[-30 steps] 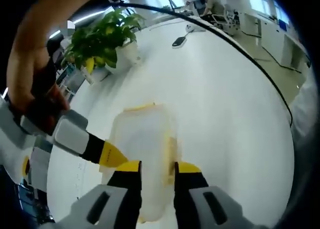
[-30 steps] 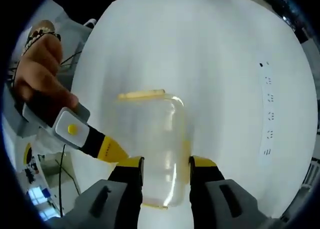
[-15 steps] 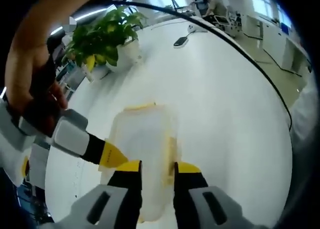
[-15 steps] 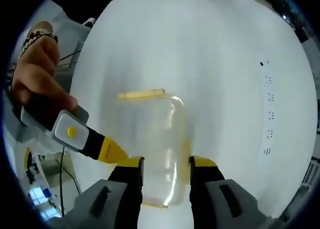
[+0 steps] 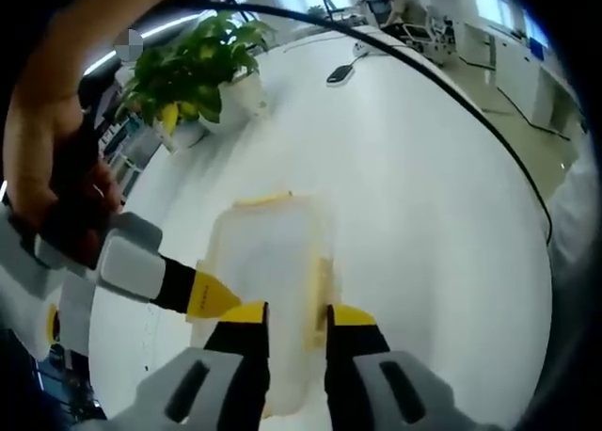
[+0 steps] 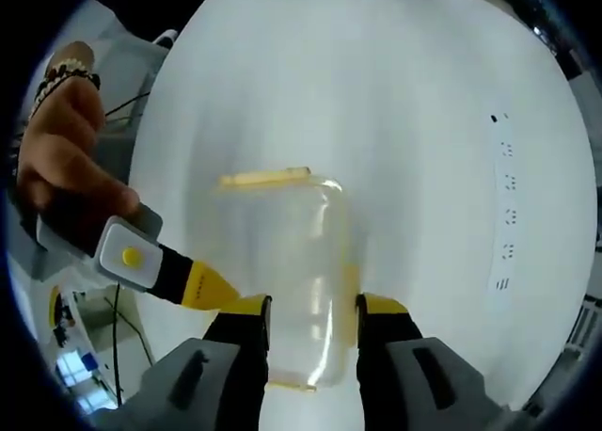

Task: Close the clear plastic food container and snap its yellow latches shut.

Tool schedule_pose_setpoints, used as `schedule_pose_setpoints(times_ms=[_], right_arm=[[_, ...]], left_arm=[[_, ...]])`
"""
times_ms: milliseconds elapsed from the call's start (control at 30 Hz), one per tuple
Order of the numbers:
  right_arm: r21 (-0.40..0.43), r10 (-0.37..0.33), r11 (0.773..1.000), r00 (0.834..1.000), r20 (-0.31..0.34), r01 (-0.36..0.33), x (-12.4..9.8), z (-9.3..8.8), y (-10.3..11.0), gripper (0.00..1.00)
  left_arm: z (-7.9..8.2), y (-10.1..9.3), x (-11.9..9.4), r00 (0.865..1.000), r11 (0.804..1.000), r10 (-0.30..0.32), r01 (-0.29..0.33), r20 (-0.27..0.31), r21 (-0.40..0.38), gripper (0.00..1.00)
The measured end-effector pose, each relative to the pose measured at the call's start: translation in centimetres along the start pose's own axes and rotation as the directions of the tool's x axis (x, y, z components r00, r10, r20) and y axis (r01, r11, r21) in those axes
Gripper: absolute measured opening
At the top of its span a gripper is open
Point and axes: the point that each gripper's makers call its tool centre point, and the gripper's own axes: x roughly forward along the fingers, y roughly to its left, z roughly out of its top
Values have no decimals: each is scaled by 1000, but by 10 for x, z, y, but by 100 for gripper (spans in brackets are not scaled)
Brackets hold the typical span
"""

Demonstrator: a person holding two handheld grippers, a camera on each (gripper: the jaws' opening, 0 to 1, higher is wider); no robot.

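Clear container [image 6: 282,271] lying on the white surface [image 6: 423,120], my right gripper [image 6: 312,307] parted astride its near end, my left gripper [image 5: 287,313] narrowly parted likewise, potted plant [image 5: 193,73] beyond.

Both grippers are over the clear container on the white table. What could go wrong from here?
1. The clear plastic food container sits unbraced on the smooth white round table; a sideways push from the other gripper's yellow-tipped jaw at its edge may slide it.
2. The right gripper stands open astride the container; pressing the lid's middle could leave the yellow latch at the far end unsnapped.
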Motion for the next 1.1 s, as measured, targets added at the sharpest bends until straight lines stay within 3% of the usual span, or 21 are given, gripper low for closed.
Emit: schedule_pose_setpoints(times_ms=[200,233,333,433,500,567,667,733,833,967,1067,1100], right_arm=[[1,2,1000,1000,6,-2,0,0,-1,33],[1,2,1000,1000,5,-2,0,1,0,33],[1,3,1000,1000,-3,-3,1,2,-1,33],[-3,7,1000,1000,-8,-7,0,2,-2,33],[-7,30,1000,1000,7,-30,-1,2,-3,34],[0,38,999,999,17,-38,-1,0,-9,33],[-41,86,996,996,26,-85,1,1,0,33],[-79,124,990,991,41,-120,4,2,7,33],[-75,107,992,990,87,-101,2,1,4,33],[-55,65,997,990,125,-58,0,0,8,33],[-27,30,999,990,135,-26,-1,0,10,33],[-23,23,1000,991,135,-20,-1,0,10,33]], left_arm=[[-1,0,0,1000,1000,8,-8,0,-6,13],[-3,8,-1,998,998,58,-58,-19,-10,11],[-6,9,-5,1000,999,10,-10,1,-32,11],[-1,4,-1,999,999,22,-24,38,41,13],[1,5,0,1000,1000,1,-1,24,-6,14],[1,4,0,1000,998,0,0,2,61,15],[4,-5,0,999,997,-32,31,18,72,19],[8,-9,0,998,999,-47,46,51,10,21],[6,-5,-1,993,999,-11,17,120,-45,21],[0,-7,-3,993,999,25,-19,115,-51,25],[-1,-9,-6,992,985,24,-3,124,-173,32],[2,-11,-8,987,959,5,40,160,-279,36]])
